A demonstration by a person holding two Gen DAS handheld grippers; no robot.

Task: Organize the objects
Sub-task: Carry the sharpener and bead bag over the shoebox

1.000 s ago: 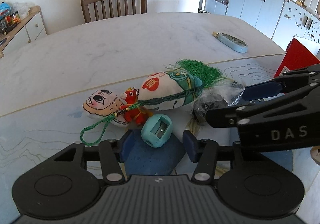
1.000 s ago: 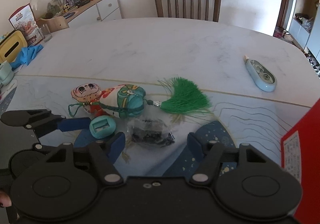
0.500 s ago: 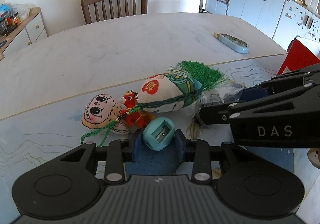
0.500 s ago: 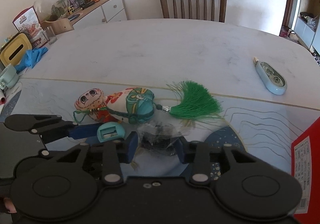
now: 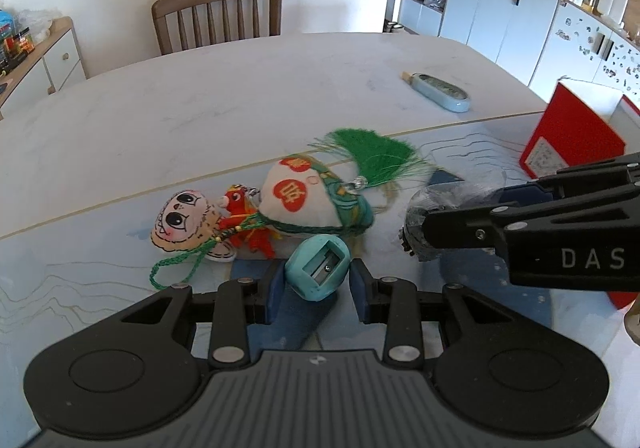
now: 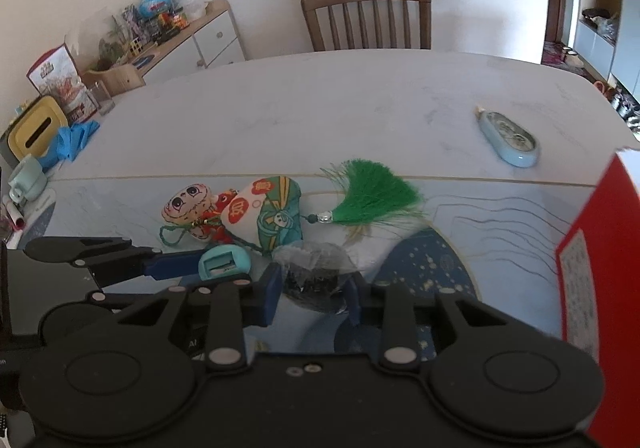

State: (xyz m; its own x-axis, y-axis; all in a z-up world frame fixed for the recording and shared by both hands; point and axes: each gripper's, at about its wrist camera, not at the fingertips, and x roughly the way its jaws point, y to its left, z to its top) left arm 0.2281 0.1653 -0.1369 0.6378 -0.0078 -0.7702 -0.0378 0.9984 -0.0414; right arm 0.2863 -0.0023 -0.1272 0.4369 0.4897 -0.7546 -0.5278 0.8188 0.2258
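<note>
Tools first: we see the left tool (image 5: 318, 290) closed on the teal sharpener (image 5: 319, 267), pads on both its sides, just in front of the charm on the counter (image 5: 240, 96). Our right tool (image 6: 313, 294) has just been closing, and its pads now press the small clear bag (image 6: 316, 274) of dark bits, low over the blue mat (image 6: 432, 268).

Risks, as we judge them: the sharpener is rounded and smooth, so it could pivot or squirt out of the pads on lifting. The bag is soft and crinkly; a grip on loose film alone could let it sag or slip. The charm's green cord (image 5: 176, 266) lies beside the left tool and might snag and drag the charm (image 5: 304, 204) along. The two tools sit near each other and could knock together.

Count: two tools, one sharpener, one bag, one charm with one green tassel (image 6: 370, 196), one pale blue case (image 6: 508, 138) well apart, one red box (image 6: 596, 280), one chair (image 6: 366, 14).
</note>
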